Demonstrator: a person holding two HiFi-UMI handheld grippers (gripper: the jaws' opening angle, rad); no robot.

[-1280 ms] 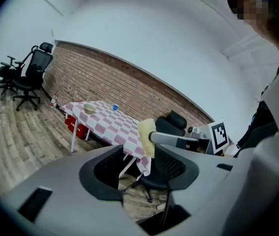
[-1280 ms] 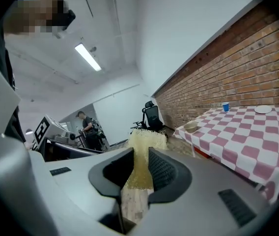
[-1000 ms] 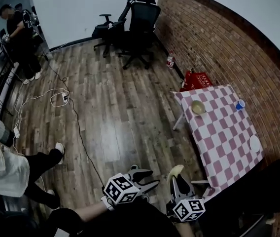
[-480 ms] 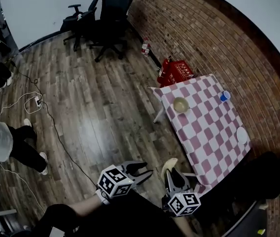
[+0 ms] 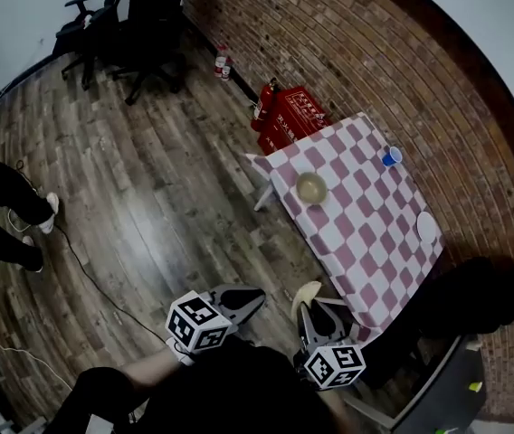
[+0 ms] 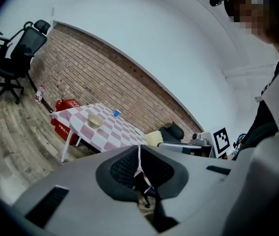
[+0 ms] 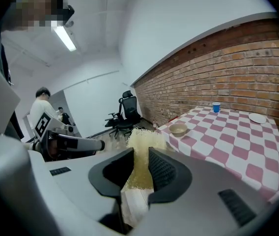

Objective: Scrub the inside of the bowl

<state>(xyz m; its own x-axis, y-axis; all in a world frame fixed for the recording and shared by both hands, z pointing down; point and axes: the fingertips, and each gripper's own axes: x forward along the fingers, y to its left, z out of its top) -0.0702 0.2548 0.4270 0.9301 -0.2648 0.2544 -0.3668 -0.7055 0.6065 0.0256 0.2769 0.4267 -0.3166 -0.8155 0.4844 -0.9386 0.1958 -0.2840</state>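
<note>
The bowl point(image 5: 311, 188) stands upright on the desk point(image 5: 376, 242), on the checked cloth, close to the long edge that faces the open floor and towards the far end. Its inside looks bare. A blue cup point(image 5: 389, 157) stands near the opposite edge, by the brick wall point(image 5: 393, 70); what it holds cannot be made out. A white plate point(image 5: 427, 228) lies further along that wall-side edge, with nothing on it. All three are well apart from one another.

The left gripper point(image 5: 255, 294) has its jaws together with nothing between them. The right gripper point(image 5: 316, 307) has its jaws clamped on a yellow sponge point(image 5: 307, 292), which sticks out past the tips. Both grippers hang over the floor point(image 5: 166, 197) short of the desk's near corner, well apart from the bowl, with the right one nearer the desk.

One long side of the desk runs along the wall. Red crates point(image 5: 291, 116) sit just beside its far end, against the wall, and two small bottles point(image 5: 222, 61) stand beyond them. A black bulky shape point(image 5: 474, 297) lies at the near end; what it is cannot be told. Left of the desk the wooden floor is open up to the bowl's edge. A thin cable point(image 5: 85, 278) trails across the floor, a person's legs point(image 5: 8, 211) stand at the far left, and office chairs point(image 5: 121, 25) are at the far end.
</note>
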